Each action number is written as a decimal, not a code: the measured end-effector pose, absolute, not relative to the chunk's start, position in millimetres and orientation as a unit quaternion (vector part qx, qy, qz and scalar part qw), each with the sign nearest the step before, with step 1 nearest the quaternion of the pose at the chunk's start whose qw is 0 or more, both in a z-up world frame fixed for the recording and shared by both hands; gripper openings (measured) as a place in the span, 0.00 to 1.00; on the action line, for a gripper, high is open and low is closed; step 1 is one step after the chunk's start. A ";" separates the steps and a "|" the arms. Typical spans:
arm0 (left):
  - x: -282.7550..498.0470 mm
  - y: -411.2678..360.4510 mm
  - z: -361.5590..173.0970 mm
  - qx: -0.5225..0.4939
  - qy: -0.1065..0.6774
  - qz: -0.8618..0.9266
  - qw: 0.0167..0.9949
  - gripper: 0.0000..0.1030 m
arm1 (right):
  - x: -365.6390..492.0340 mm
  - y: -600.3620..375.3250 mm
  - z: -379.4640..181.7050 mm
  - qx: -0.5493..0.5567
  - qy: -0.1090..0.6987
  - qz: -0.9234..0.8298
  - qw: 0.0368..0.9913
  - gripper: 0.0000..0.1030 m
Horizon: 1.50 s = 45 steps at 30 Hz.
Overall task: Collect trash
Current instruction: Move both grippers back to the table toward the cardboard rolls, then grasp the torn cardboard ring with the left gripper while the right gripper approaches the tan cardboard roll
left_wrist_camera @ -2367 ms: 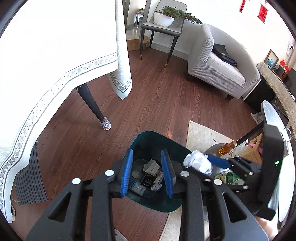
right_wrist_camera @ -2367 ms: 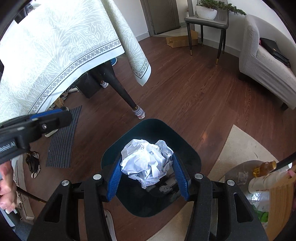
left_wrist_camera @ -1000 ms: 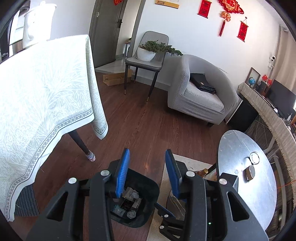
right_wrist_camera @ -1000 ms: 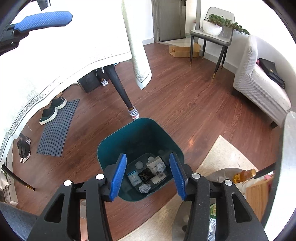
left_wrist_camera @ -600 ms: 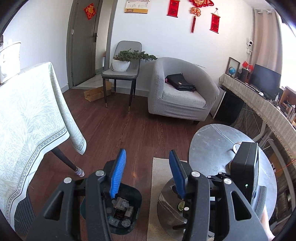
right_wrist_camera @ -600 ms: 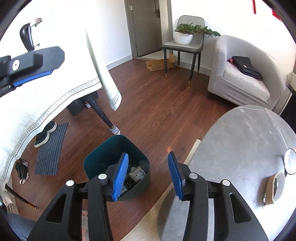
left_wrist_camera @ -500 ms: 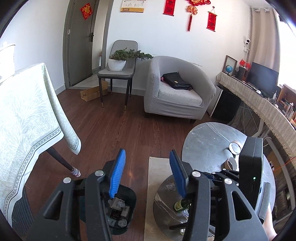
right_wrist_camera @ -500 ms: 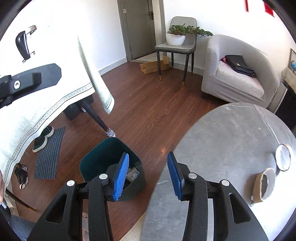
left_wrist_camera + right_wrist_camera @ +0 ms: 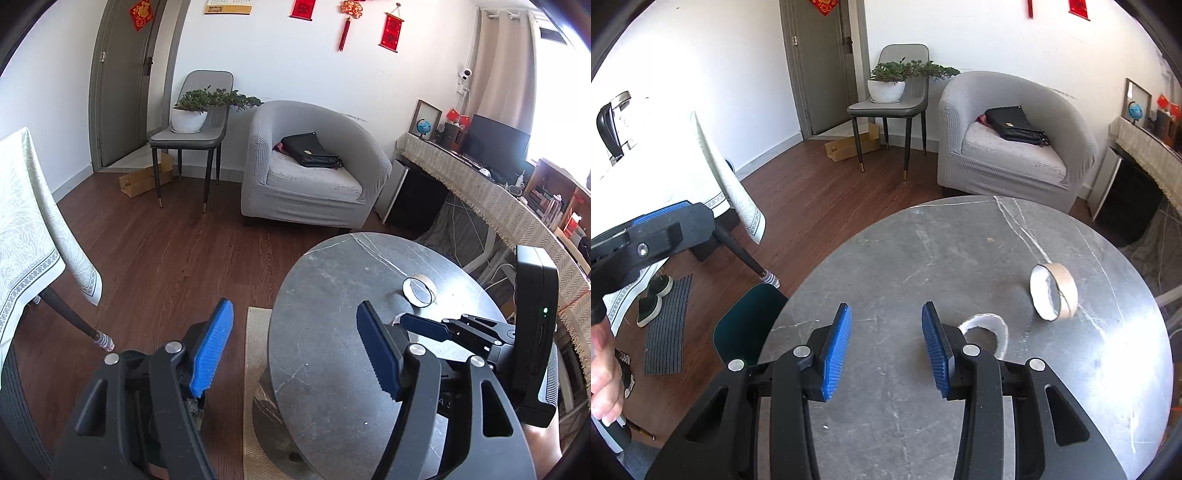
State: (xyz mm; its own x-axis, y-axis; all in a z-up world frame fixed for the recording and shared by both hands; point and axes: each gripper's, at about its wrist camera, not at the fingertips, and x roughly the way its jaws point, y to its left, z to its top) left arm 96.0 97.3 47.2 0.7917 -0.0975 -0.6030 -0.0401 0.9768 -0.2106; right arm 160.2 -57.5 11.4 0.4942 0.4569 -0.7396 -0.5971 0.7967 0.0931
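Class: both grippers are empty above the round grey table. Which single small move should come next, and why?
Probably ease the right gripper forward and to the right toward the tape roll. It stands on the table with nothing in the way, and the gripper is open and empty.

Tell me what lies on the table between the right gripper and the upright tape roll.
In the right wrist view, a flat white ring lies between the right gripper and the tape roll; otherwise bare grey table.

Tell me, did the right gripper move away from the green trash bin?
Yes. The right gripper, jaws empty, was right above the trash bin; now it is over the round grey table, with the bin off to its left.
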 end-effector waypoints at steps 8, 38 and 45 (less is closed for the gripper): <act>125.4 44.0 19.5 -0.062 0.364 -0.064 0.927 0.71 | 177.2 -118.8 6.8 -0.078 0.396 0.261 0.877 0.39; 194.6 -37.4 -43.2 -0.041 0.443 -0.088 0.891 0.42 | 200.3 -196.8 -6.5 -0.034 0.418 0.254 0.872 0.59; 189.2 -18.5 -37.4 -0.078 0.441 -0.089 0.890 0.39 | 198.5 -179.6 -10.8 -0.054 0.410 0.258 0.873 0.59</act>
State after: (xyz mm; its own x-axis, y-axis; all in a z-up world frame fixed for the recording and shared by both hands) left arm 189.2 -18.5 -37.4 0.5960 -0.2272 -0.7701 0.0892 0.9719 -0.2177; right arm 198.5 -179.6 -10.8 0.5309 0.4056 -0.7441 -0.4941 0.8615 0.1171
